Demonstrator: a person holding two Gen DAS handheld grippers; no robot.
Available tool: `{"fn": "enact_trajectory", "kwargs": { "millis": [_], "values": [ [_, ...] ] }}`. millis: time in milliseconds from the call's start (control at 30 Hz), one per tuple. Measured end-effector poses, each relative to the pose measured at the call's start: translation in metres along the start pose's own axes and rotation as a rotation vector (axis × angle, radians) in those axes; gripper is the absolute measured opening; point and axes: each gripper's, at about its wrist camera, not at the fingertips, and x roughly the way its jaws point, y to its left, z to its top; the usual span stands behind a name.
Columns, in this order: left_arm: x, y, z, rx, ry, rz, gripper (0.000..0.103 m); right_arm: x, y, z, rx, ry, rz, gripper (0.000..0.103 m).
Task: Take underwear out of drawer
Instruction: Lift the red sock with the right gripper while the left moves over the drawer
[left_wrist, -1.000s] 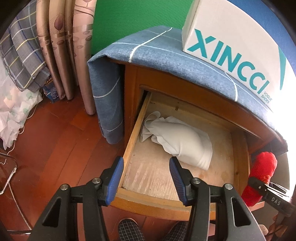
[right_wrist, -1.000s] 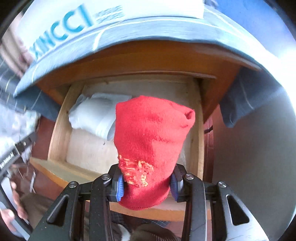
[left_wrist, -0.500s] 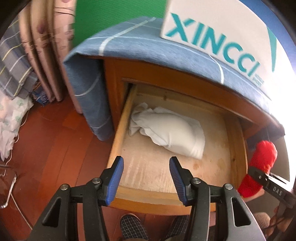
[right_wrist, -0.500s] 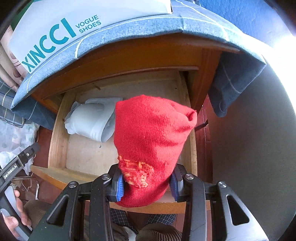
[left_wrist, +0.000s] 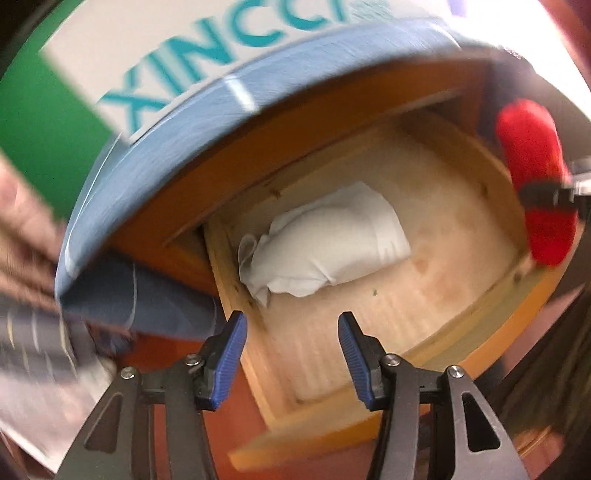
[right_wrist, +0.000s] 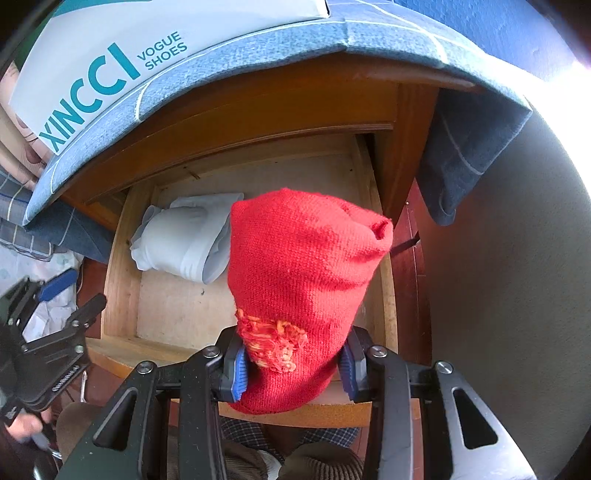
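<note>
Folded white underwear (left_wrist: 325, 243) lies at the back left of the open wooden drawer (left_wrist: 236, 288). My left gripper (left_wrist: 291, 321) hovers above the drawer's front left corner, open and empty, tilted down toward the white bundle. My right gripper (right_wrist: 293, 363) is shut on a red knit cloth (right_wrist: 303, 266), held above the drawer's right front; the cloth stands up and hides part of the drawer (right_wrist: 118, 266). The white underwear (right_wrist: 181, 240) shows left of it. The left gripper (right_wrist: 74, 295) appears at the left edge, the red cloth (left_wrist: 532, 177) at the right of the left wrist view.
A white XINCCI shoe box (right_wrist: 92, 66) sits on the blue cloth (right_wrist: 258, 48) draped over the nightstand above the drawer. A grey wall (right_wrist: 498, 295) runs close on the right. A person's knees and checked slippers (right_wrist: 255, 435) are just below the drawer front.
The left gripper has rolled and swung across over the drawer, so its view now tilts and blurs; its jaws stayed open. The right gripper has kept still, holding the red cloth.
</note>
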Motion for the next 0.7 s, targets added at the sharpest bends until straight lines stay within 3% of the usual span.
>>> {"fn": "enact_trajectory", "kwargs": {
  "millis": [233,500,700],
  "values": [
    [0.032,-0.003,0.018,0.178,0.042,-0.025,0.053,0.0,-0.001,0.0,0.01,-0.001,-0.001,0.036],
    [0.069,-0.028,0.028,0.387,0.078,-0.004,0.053,0.005,-0.002,0.001,0.024,0.012,0.004,0.036],
    [0.087,-0.034,0.034,0.429,0.069,0.02,0.053,0.008,-0.003,0.001,0.033,0.023,0.018,0.036]
  ]
}}
